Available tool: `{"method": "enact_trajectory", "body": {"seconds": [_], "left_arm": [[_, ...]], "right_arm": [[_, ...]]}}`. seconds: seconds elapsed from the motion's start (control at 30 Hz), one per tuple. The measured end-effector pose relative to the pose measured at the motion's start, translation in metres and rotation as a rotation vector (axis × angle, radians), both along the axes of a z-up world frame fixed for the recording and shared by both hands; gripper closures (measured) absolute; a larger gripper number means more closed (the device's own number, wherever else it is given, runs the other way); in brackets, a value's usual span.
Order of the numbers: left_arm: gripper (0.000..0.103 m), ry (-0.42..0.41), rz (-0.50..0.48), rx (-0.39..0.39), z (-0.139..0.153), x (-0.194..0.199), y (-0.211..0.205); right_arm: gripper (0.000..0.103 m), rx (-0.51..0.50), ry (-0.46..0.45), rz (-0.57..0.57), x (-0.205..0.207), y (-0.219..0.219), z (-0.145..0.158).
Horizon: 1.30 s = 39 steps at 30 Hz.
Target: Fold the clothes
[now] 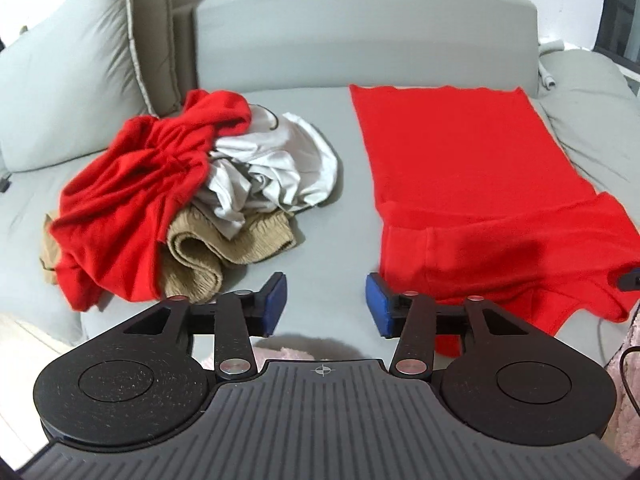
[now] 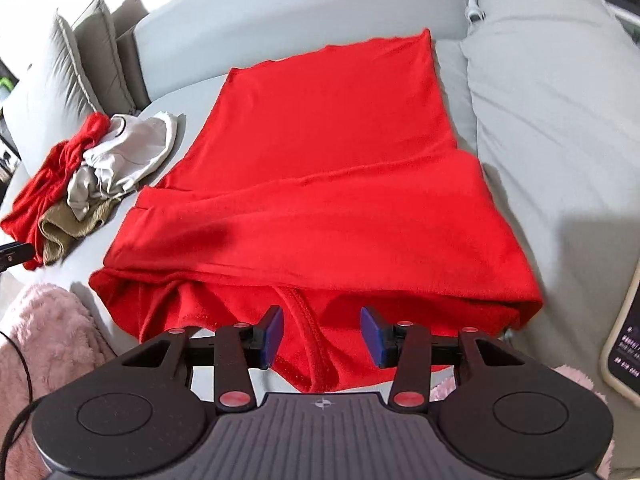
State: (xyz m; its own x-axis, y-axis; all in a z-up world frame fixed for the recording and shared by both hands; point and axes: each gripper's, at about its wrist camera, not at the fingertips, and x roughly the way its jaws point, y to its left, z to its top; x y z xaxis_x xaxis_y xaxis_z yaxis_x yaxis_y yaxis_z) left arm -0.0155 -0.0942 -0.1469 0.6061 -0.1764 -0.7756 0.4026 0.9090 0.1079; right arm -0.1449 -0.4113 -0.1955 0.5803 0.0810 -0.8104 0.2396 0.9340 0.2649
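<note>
A bright red knit garment lies spread flat on the pale grey upholstered sofa seat, its long panel running away toward the grey backrest and its near part folded over into a thicker band. The near hem, with a stitched seam, hangs over the seat's front edge.

The right tongs, black with blue pads, stand released with a wide gap between the jaws; the stitched hem of the red garment lies directly between and beneath them, though no pad can be seen pressing the cloth. The left tongs are likewise spread apart and empty, poised above bare grey seat just beside the garment's left edge, whose near corner sits close to the right-hand blue pad.

To the left, well apart from the flat garment, rests a heap of unfolded clothes: a crumpled red knit piece on top, a wrinkled white shirt beside it, and a tan ribbed piece underneath. Grey cushions with pale piping lean at the sofa's left corner, and a grey pillow lies to the right of the garment. A pink fluffy fabric shows at the near edge, and a phone with a lit screen at the far right.
</note>
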Motion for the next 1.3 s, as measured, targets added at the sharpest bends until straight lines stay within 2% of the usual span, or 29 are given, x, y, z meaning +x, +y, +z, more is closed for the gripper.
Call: {"method": "enact_trajectory", "body": {"seconds": [0.17, 0.27, 0.37, 0.6, 0.73, 1.3], "left_arm": [[0.049, 0.003, 0.001, 0.04, -0.018, -0.004, -0.006], [0.044, 0.005, 0.002, 0.064, -0.029, -0.006, -0.01], [0.044, 0.017, 0.002, 0.077, -0.036, -0.007, -0.009], [0.042, 0.082, 0.067, 0.036, -0.043, 0.006, 0.005], [0.041, 0.085, 0.074, 0.035, -0.043, 0.005, 0.006], [0.036, 0.028, 0.041, 0.081, -0.037, -0.003, 0.001]], "right_arm": [[0.059, -0.081, -0.022, -0.034, -0.01, 0.002, 0.006], [0.059, -0.097, -0.032, -0.059, -0.013, 0.0, 0.007], [0.059, -0.106, -0.043, -0.079, -0.015, -0.002, 0.009], [0.059, -0.2, -0.05, -0.049, -0.013, 0.016, 0.012], [0.059, -0.24, -0.059, -0.027, -0.012, 0.023, 0.014], [0.055, -0.255, -0.08, -0.05, -0.019, 0.025, 0.017]]}}
